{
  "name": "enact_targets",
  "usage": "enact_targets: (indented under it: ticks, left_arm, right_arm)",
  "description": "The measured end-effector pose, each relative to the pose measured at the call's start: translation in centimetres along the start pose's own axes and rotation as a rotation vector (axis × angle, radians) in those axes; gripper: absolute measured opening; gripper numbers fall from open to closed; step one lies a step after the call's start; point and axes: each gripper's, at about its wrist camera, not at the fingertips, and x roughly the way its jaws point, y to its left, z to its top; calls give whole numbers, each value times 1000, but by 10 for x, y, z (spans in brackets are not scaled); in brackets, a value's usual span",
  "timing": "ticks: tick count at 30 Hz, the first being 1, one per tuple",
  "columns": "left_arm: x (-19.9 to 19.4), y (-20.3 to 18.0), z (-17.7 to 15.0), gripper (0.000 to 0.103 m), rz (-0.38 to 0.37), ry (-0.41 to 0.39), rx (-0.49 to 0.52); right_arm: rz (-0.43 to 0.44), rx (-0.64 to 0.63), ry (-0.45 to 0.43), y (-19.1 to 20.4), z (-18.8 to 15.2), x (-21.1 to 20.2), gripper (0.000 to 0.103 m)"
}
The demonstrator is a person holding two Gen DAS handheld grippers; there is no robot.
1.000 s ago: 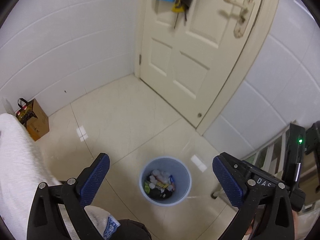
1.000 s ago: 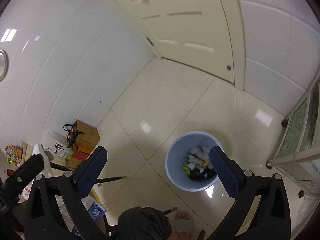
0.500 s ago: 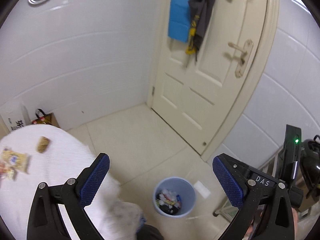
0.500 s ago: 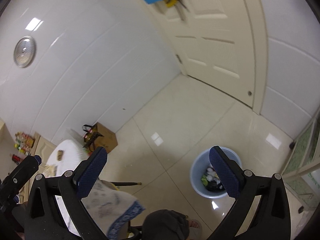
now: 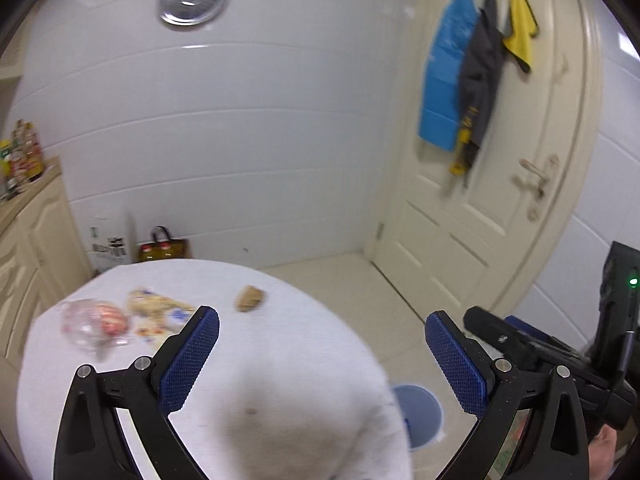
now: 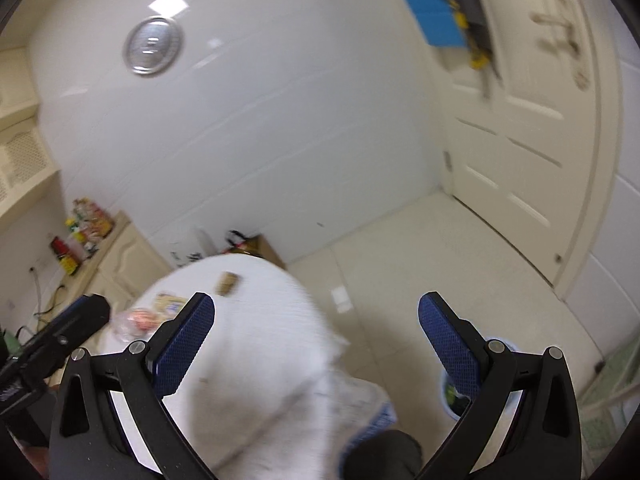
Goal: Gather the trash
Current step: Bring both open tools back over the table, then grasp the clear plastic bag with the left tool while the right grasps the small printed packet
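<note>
Left wrist: crumpled wrappers (image 5: pixel 132 318), brown scrap (image 5: pixel 250 298) on table; both tongs gape, empty.

Blue bin (image 5: pixel 418 414) at five o'clock sits half hidden behind the draped tabletop (image 5: pixel 280 380); in the right wrist view only a sliver of it peeks past the right finger. Wrappers (image 5: pixel 160 316) at nine o'clock are smeared by blur, print unreadable. The door handle (image 5: pixel 536 184) is blurred too.

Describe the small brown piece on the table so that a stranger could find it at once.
Look at the round table with the white cloth. Three pieces of trash lie on its far side; the small brown piece is rightmost, lying apart from the clear bag and yellow wrapper.
</note>
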Motion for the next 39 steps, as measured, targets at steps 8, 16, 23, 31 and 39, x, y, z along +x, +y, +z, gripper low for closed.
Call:
enact_targets:
  ticks: [8,16,23,31,39]
  left_arm:
    - [-82,49,-25,102,104,-56,-73]
    - [-144,87,-57,102,221,-95,-140]
    - [-137,102,-70,102,266,-59,-185]
    - [-81,107,-53,102,301,6,-193]
    - [14,118,-14,102,279,105,-175]
  right_arm:
    - [95,-248,-155,97,-9,-7,103]
    - [162,-280,-37,154,-17,25,103]
    - [118,-382,15,189,-34,58,103]
    - [199,-494,156,228,-63,120,98]
    - [233,-494,312,238,-78,181,74]
